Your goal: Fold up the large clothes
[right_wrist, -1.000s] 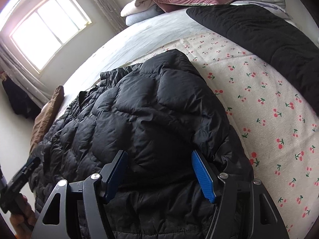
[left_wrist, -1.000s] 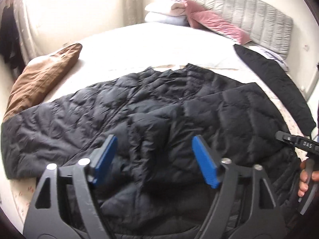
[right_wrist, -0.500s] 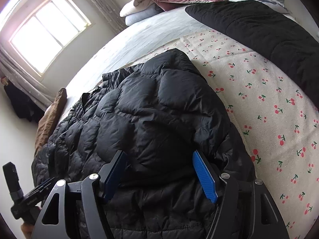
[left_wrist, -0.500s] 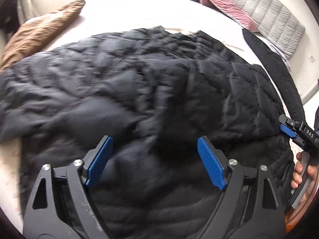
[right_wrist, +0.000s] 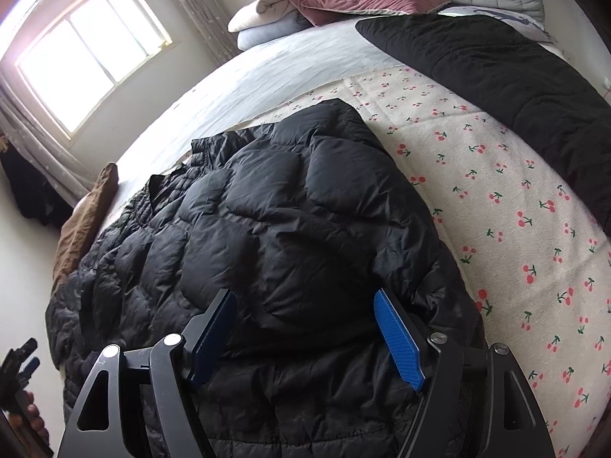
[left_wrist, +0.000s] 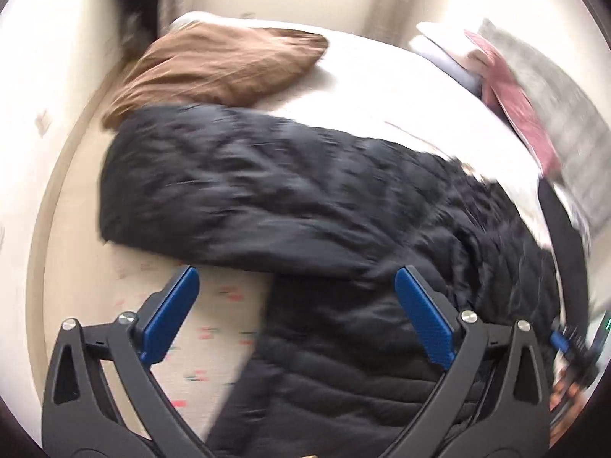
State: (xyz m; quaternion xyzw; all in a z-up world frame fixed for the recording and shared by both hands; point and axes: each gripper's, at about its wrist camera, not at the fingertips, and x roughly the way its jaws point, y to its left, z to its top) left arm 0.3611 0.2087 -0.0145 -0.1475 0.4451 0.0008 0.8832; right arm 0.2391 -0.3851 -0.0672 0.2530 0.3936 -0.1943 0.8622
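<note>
We are holding both the left gripper [left_wrist: 294, 316] and right gripper [right_wrist: 305, 328] released over the black puffer jacket [right_wrist: 267, 229], which is lying spread along the bed's [right_wrist: 496, 191] near edge.

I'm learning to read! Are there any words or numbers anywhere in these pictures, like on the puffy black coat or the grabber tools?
No text can be read in these pictures.
Black puffer jacket: no label or logo shows.
Right gripper and left gripper: no readable marking.
Cherry-print sheet: only little cherries, no words.
Right gripper's body at the left view's edge: too blurred to tell any lettering.
</note>
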